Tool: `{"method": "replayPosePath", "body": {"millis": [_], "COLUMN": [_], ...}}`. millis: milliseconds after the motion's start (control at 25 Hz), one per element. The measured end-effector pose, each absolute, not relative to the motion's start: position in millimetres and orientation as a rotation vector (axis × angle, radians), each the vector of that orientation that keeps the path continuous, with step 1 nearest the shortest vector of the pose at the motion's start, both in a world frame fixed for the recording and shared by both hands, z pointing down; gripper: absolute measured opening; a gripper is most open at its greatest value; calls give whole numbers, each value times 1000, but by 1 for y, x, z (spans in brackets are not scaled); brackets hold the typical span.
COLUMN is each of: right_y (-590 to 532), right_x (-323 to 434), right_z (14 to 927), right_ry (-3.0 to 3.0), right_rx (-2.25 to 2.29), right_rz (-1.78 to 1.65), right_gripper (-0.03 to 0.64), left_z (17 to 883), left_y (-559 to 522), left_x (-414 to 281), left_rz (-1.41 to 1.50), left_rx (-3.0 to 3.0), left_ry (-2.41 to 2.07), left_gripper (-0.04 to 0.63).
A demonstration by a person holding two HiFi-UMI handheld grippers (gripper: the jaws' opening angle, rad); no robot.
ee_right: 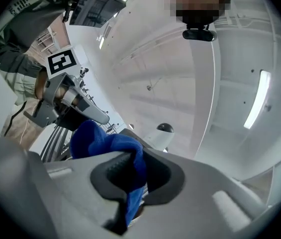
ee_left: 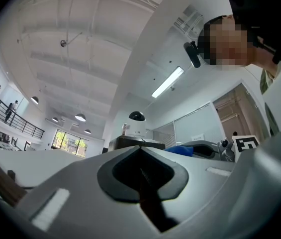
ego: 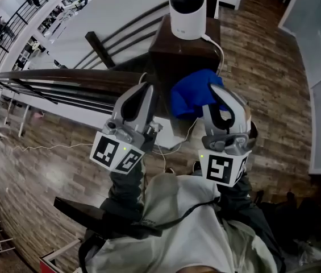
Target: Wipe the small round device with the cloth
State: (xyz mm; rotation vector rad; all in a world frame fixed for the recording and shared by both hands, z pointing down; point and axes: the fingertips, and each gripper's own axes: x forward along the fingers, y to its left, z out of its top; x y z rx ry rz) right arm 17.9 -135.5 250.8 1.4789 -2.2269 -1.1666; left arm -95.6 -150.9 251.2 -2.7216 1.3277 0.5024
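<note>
Atop a dark wooden post (ego: 184,54) at the far centre sits the small round device (ego: 187,13), white with a black dome, and a white cable (ego: 220,48) trails off its right side. Nearer, the blue cloth (ego: 192,99) is bunched in the clamped jaws of the right gripper (ego: 213,95). Just left of the cloth, the left gripper (ego: 143,91) has its jaws pressed together with nothing between them.

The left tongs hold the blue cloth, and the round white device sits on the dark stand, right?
No: the right tongs grip the blue cloth, as the right gripper view shows; the left tongs are shut and empty. The rest holds.
</note>
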Motion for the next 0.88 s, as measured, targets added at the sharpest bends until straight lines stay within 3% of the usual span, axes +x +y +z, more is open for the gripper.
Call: {"method": "replayPosePath", "body": {"millis": [880], "right_y": [-117], "right_x": [17], "right_z": [253], "right_ry": [-2299], "right_rx": [1484], "right_rz": [-1144], "right_gripper": [28], "left_z": [268], "left_y": [-134], "left_x": [-84], "left_rz": [570], "left_rx": [-2742], "left_ry": [1353], "left_gripper": [-3]}}
